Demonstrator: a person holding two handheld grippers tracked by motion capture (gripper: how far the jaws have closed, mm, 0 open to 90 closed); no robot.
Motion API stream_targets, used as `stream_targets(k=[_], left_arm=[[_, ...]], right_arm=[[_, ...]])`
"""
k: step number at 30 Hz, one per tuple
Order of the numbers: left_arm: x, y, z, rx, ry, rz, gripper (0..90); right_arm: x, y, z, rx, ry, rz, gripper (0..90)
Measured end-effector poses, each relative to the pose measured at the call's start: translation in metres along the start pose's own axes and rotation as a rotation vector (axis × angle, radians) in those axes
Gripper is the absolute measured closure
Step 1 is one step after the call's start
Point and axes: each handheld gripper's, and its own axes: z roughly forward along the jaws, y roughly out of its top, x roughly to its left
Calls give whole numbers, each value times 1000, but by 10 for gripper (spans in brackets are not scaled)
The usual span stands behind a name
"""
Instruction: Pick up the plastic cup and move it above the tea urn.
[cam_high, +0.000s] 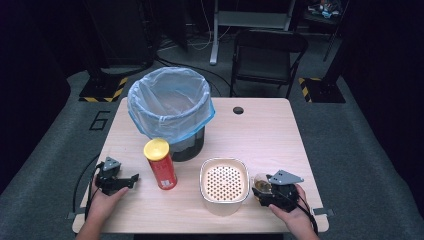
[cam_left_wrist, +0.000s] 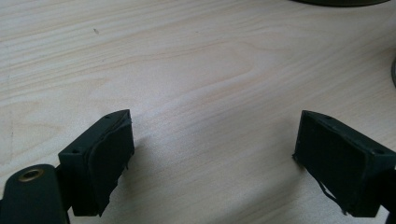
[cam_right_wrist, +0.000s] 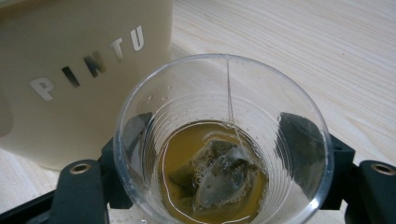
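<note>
Right gripper (cam_right_wrist: 223, 172) at lower right of the high view has its fingers (cam_right_wrist: 299, 144) set on both sides of a clear plastic cup (cam_right_wrist: 223, 140) w/ tea and a tea bag (cam_right_wrist: 219, 175), pinching it just beside the cream strainer box (cam_high: 224, 186). Left gripper (cam_left_wrist: 212, 161) at lower left has fingers spread wide over bare table (cam_left_wrist: 196, 70), near the red chip can (cam_high: 160, 163); lined trash bin (cam_high: 171, 107) sits in the upper middle.

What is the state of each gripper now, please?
Left gripper: open, nothing between its jaws, low over the table.
Right gripper: jaws on both sides of the clear cup with tea and a teabag, apparently gripping it.
</note>
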Motion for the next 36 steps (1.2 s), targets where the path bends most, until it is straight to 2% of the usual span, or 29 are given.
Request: stream_targets(k=[5, 6, 9, 16, 20, 23, 24, 28, 32, 36], left_arm=[[0, 0, 0, 2, -1, 1, 117], [0, 0, 0, 0, 0, 1, 118], [0, 0, 0, 0, 0, 0, 117], [0, 0, 0, 0, 0, 1, 117], [0, 0, 0, 4, -2, -2, 117], [0, 0, 0, 0, 1, 1, 117], [0, 0, 0, 3, -1, -1, 117], [0, 0, 0, 4, -2, -1, 117], [0, 0, 0, 3, -1, 0, 117], [0, 0, 0, 4, -1, -2, 117]], right_arm=[[-3, 2, -2, 8, 25, -5, 294], [-3, 2, -2, 3, 28, -11, 337], [-4, 3, -3, 3, 27, -37, 331], [-2, 4, -3, -16, 34, -31, 329], [-5, 5, -3, -16, 37, -42, 329], [-7, 6, -3, -15, 45, -21, 329], [-8, 6, -3, -18, 50, -32, 328], [-11, 13, -4, -15, 53, -30, 329], [-18, 22, -7, -24, 81, -23, 332], [-24, 29, -7, -23, 89, -39, 333]])
